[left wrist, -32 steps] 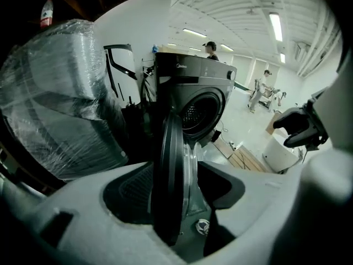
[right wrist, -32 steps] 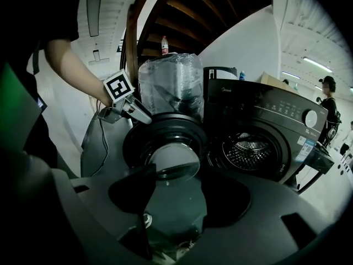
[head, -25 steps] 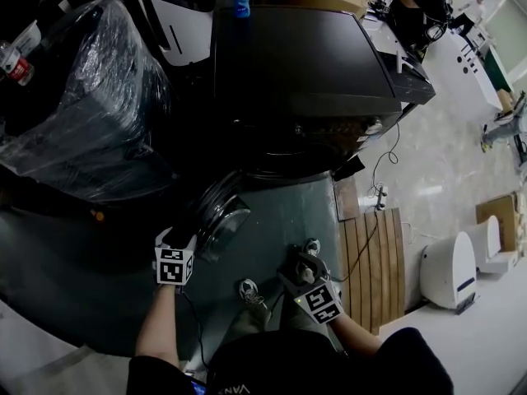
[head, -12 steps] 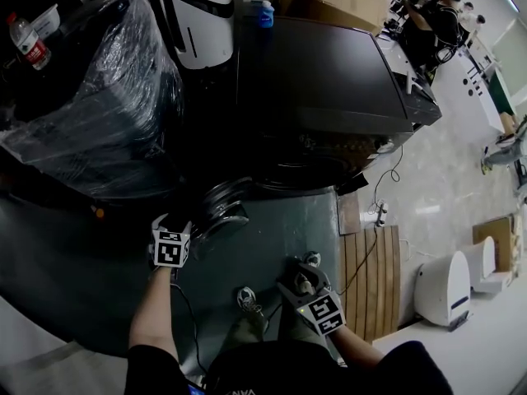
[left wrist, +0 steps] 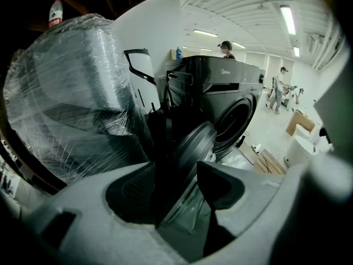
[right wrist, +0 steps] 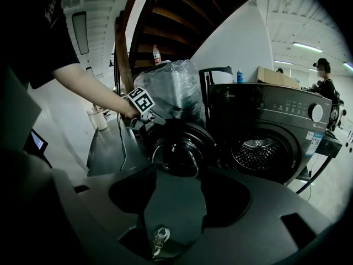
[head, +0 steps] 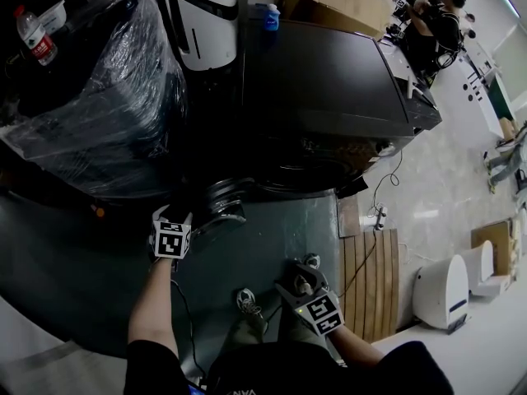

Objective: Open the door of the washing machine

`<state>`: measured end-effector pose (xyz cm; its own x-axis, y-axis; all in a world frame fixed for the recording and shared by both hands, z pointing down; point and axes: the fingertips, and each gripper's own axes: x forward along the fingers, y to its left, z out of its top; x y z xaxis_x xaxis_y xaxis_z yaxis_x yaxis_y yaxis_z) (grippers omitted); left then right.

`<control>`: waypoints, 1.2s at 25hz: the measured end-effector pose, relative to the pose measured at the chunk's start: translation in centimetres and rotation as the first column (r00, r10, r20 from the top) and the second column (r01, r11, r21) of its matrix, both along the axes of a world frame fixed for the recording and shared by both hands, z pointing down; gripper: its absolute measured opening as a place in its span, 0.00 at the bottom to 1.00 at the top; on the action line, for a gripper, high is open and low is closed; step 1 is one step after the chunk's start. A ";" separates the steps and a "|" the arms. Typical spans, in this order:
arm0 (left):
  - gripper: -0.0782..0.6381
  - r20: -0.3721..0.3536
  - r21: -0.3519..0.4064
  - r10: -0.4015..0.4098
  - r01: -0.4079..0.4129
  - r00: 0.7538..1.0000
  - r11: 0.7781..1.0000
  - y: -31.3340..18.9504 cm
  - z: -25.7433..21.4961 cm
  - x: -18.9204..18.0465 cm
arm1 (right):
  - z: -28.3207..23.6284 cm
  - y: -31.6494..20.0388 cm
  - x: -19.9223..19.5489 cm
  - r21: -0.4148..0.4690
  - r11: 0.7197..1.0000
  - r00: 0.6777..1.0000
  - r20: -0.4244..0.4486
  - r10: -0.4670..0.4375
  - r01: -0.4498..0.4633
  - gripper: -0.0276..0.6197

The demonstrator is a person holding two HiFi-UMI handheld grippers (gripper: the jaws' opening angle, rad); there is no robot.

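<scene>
The dark front-loading washing machine (head: 321,81) stands at the top middle of the head view. Its round door (head: 221,204) hangs swung out to the left, and the drum opening (right wrist: 256,153) is bare. My left gripper (head: 177,225) is at the door's outer rim. In the left gripper view the door's rim (left wrist: 193,142) runs between the jaws, and the left gripper (left wrist: 187,186) is shut on it. My right gripper (head: 300,285) hangs low near my feet, apart from the machine. In its own view the right gripper (right wrist: 176,203) is open with only floor between the fingers.
A plastic-wrapped appliance (head: 90,97) crowds the machine's left side, with a white unit (head: 202,15) behind it. A blue bottle (head: 272,16) stands on the machine. On the right lie a wooden pallet (head: 370,262) and a power strip (head: 380,216). People stand far back right (head: 432,15).
The left gripper has drawn the door's rim back and leftward, so the door stands swung wider. The right gripper has barely moved.
</scene>
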<state>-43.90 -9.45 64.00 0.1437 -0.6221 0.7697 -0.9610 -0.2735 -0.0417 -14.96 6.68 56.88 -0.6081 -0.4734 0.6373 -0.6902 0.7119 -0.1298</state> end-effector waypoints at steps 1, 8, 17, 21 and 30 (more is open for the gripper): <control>0.45 -0.003 0.006 0.001 -0.001 1.000 1.000 0.1 -0.3 0.2 | -0.1 0.0 0.0 0.003 1.000 1.000 0.001 0.001 -0.001 0.45; 0.32 0.004 0.157 0.028 -0.028 1.000 0.987 1.6 -5.1 3.6 | -1.2 -0.5 0.2 0.032 0.999 1.000 0.004 0.017 -0.017 0.43; 0.18 -0.072 0.288 0.109 -0.084 0.991 0.954 7.4 -10.5 10.2 | -4.5 -0.7 0.2 0.122 0.992 0.999 0.003 0.039 -0.039 0.30; 0.15 -0.085 0.327 0.151 -0.115 0.985 0.938 9.2 -13.0 12.3 | -6.7 -0.8 0.7 0.183 0.979 0.996 0.016 0.084 -0.085 0.16; 0.13 -0.110 0.406 0.265 -0.200 0.958 0.892 12.5 -18.6 16.6 | -10.8 0.4 2.7 0.233 0.948 0.976 0.092 0.199 -0.216 0.05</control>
<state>-27.29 3.09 45.43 0.4203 -0.7991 0.4299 -0.8744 -0.4832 -0.0432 -12.29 7.03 46.12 -0.5171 -0.7277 0.4507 -0.8216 0.5697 -0.0229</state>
